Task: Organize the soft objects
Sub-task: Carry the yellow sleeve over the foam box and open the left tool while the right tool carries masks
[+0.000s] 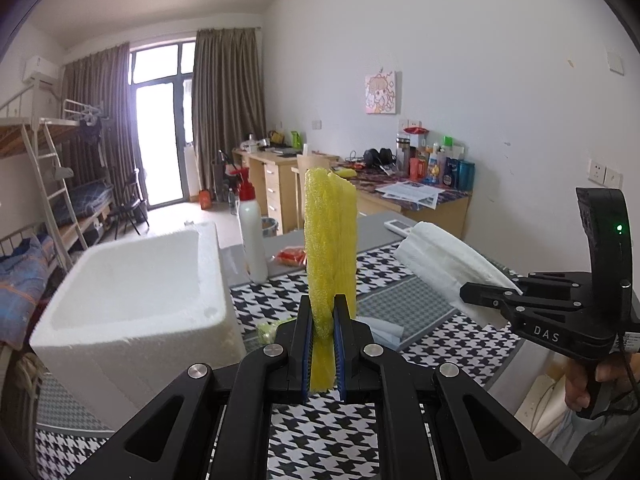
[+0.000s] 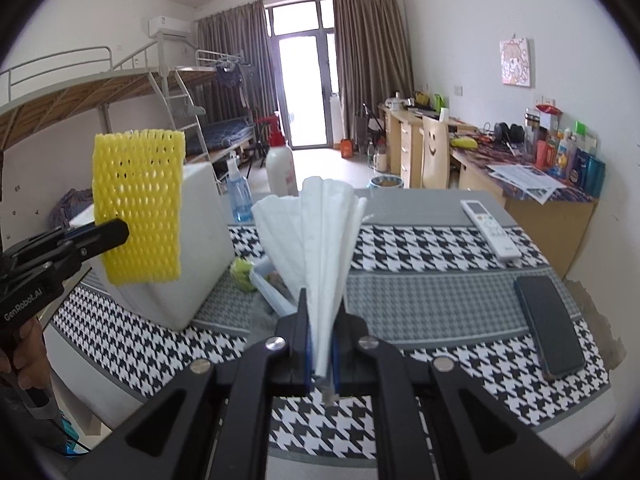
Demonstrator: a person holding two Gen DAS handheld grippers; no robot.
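My left gripper (image 1: 323, 308) is shut on a yellow foam net sleeve (image 1: 330, 240) and holds it upright above the table, just right of the white foam box (image 1: 132, 292). It also shows in the right wrist view (image 2: 138, 204), in front of the box (image 2: 200, 240). My right gripper (image 2: 322, 308) is shut on a white foam sheet bundle (image 2: 316, 236) that fans out upward. In the left wrist view the right gripper (image 1: 480, 294) holds the white bundle (image 1: 444, 260) off to the right.
A houndstooth cloth (image 2: 420, 248) covers the table. On it are a white bottle with a red cap (image 1: 252, 232), a blue spray bottle (image 2: 238, 192), a remote (image 2: 490, 228), a dark phone (image 2: 550, 324), a small clear tub (image 2: 270, 284) and a green item (image 2: 243, 270).
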